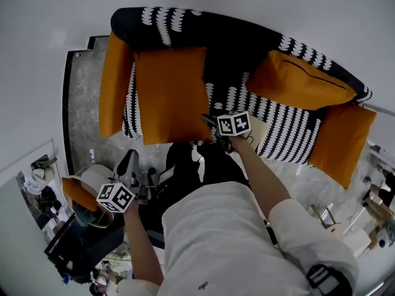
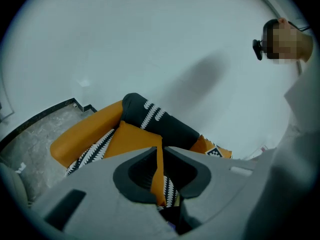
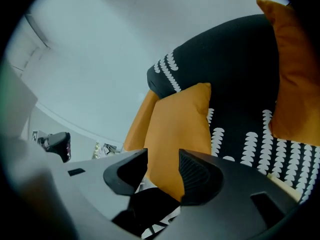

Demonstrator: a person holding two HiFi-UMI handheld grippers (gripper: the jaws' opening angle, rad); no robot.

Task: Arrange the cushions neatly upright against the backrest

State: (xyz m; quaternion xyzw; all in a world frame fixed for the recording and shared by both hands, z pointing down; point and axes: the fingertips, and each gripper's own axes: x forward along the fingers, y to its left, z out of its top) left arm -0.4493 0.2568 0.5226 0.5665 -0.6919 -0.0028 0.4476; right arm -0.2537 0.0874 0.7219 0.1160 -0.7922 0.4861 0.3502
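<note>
Cushions are looking half done: left cushion (image 1: 170, 94) is leaning at the sofa's (image 1: 247, 45) left end, corner sitting between the right gripper's (image 3: 162, 159) wide jaws, right cushion (image 1: 299, 82) is tilting crooked, left gripper (image 2: 161, 151) is idling near-shut, empty.

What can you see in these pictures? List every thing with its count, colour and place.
sofa: one, black with a white pattern, against the wall
wall: one, white, behind the sofa
armrests: two, orange, one at each end of the sofa, the other at
cushions: two, orange, one at the sofa's left end, the other toward its right end
floor: grey marbled, dark border, left of the sofa
clutter: several dark things, lower left, too jumbled to tell
sleeves: white, on the person's arms
left gripper: one, grey, jaws nearly together, nothing between them
right gripper: one, dark, jaws apart, at the left cushion's lower corner
</note>
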